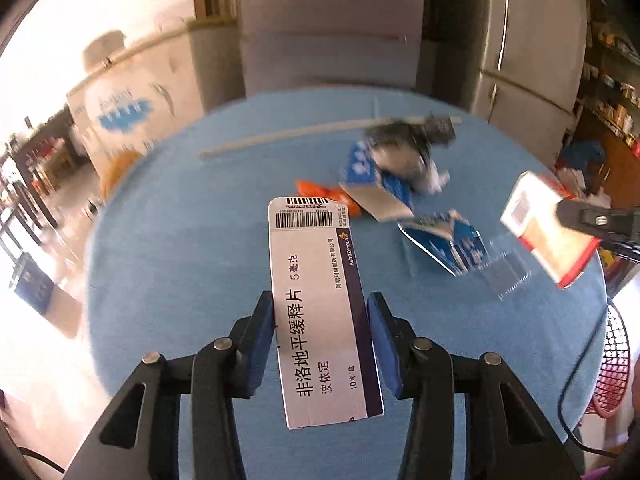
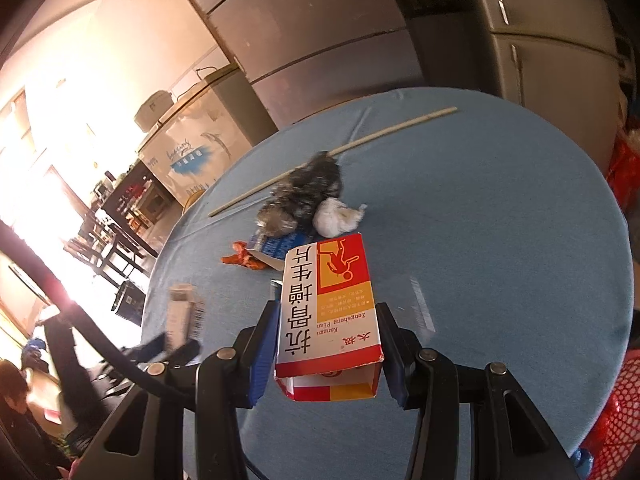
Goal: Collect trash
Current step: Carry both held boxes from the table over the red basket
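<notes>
Two flat cardboard cartons gripped | white box [image 1: 320,312] | red-yellow box [image 2: 332,312]

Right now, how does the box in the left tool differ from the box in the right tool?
The white medicine box is white with black print, a purple edge and a barcode flap; the red and orange medicine box carries a figure graphic. The white box looks slimmer; the red one's near end gapes open. Both are cardboard cartons clamped between blue pads above the blue table.
</notes>
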The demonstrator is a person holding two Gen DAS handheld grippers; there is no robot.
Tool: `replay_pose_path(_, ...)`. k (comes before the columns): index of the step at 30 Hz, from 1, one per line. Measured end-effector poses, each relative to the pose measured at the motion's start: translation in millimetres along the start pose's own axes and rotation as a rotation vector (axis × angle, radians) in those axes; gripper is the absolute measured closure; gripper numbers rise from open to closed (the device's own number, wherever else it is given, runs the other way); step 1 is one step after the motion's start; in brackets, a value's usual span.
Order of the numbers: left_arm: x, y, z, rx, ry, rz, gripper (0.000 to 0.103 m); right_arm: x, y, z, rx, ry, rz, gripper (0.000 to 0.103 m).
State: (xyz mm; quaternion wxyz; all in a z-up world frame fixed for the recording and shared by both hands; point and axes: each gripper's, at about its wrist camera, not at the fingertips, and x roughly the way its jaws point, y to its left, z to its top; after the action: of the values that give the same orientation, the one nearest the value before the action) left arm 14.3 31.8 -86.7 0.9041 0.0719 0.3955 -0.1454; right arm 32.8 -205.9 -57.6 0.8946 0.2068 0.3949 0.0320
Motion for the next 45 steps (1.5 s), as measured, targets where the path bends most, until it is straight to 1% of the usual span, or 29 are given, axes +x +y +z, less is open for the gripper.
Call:
replay_pose_path(3, -13.0, 14.7, 3.4, 0.016, -0.06, 0.016, 0.055, 11.8, 27.3, 2.3, -0.02, 0.006, -0.018, 0.053)
replay_pose_path(6, -16.1, 26.9, 9.6, 0.015, -0.104, 0.023, 0.055, 23.4, 50.7, 3.8, -0.04, 0.019, -0.042, 0.053)
replay_pose_path(9, -13.9, 39.6, 14.6, -0.004, -0.126, 0.021, 0.055, 29.6, 66.5, 6.6, -0.053, 0.021, -0.068, 0.053)
replay_pose_path(13, -16.9, 50.8, 13.5, 0.006, -0.157, 0.025, 0.055, 38.5, 82.9, 15.7, -0.057, 0.025, -0.107, 0.053)
replay_pose_path(16, -16.1, 55.2, 15.5, 0.014, -0.171, 0.019, 0.055, 44.9, 92.2, 24.8, -0.052, 0.028, -0.115, 0.053)
replay_pose_path(19, -14.2, 55.3, 18.3, 0.018, -0.162, 0.003, 0.055, 50.7, 103.8, 39.5, -0.056, 0.017, -0.117, 0.053)
replay_pose_path(23, -10.1, 54.8, 26.0, 0.033, -0.135, -0.026, 0.055, 48.6, 116.8, 61.2, -0.034, -0.04, -0.076, 0.053)
replay_pose_path(27, -9.7, 46.8, 33.0, 0.081, -0.136, -0.02, 0.055, 43.0, 108.8, 70.4, 0.014, -0.089, -0.045, 0.053)
replay_pose_path(33, -11.5, 34.3, 38.6, 0.082, -0.137, -0.048, 0.055, 40.5, 75.3, 71.2, 0.081, -0.079, -0.073, 0.053)
replay_pose_path(39, -8.1, 26.1, 39.0, 0.078, -0.107, -0.08, 0.055, 34.6, 64.4, 81.7, 0.078, -0.112, -0.066, 0.053)
replay_pose_path(42, -8.4, 21.9, 42.0, 0.084, -0.109, -0.072, 0.055, 32.5, 61.0, 83.1, 0.076, -0.124, -0.052, 0.053)
replay_pose_path(45, -7.5, 16.5, 47.1, 0.086, -0.109, -0.094, 0.055, 34.1, 55.5, 82.5, 0.08, -0.117, -0.058, 0.053)
